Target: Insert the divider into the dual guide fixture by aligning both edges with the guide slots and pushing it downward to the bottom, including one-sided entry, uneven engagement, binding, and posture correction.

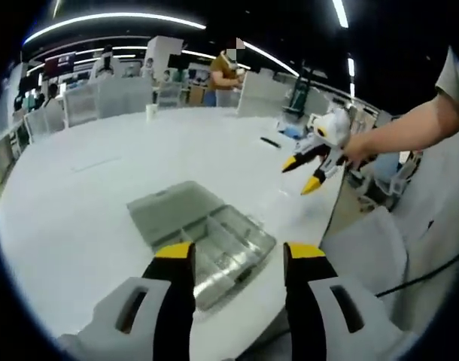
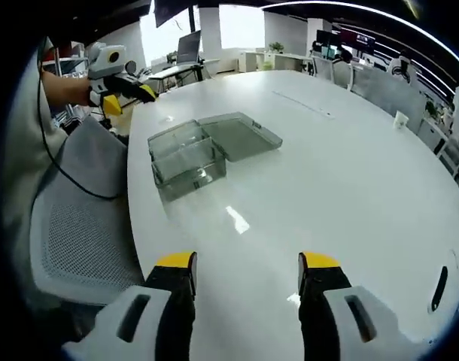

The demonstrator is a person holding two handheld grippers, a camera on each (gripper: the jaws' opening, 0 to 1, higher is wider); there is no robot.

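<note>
Left gripper [image 1: 237, 259], nearest the work: jaws spread wide apart, nothing between them, poised just above the near end of the clear plastic box [image 1: 207, 244]. The box lies open on the white table [image 1: 79, 203] close to its edge, compartmented tray nearer, flat lid [image 1: 169, 207] hinged open beyond, so its long axis runs away from this gripper. Right gripper [image 2: 248, 267]: jaws likewise wide and empty, held over bare tabletop, with the box [image 2: 188, 162] well apart, ahead and to the left. A loose divider cannot be made out. The left gripper is judged the better placed to reach first. Beyond: a grey mesh chair [image 2: 79, 218].
</note>
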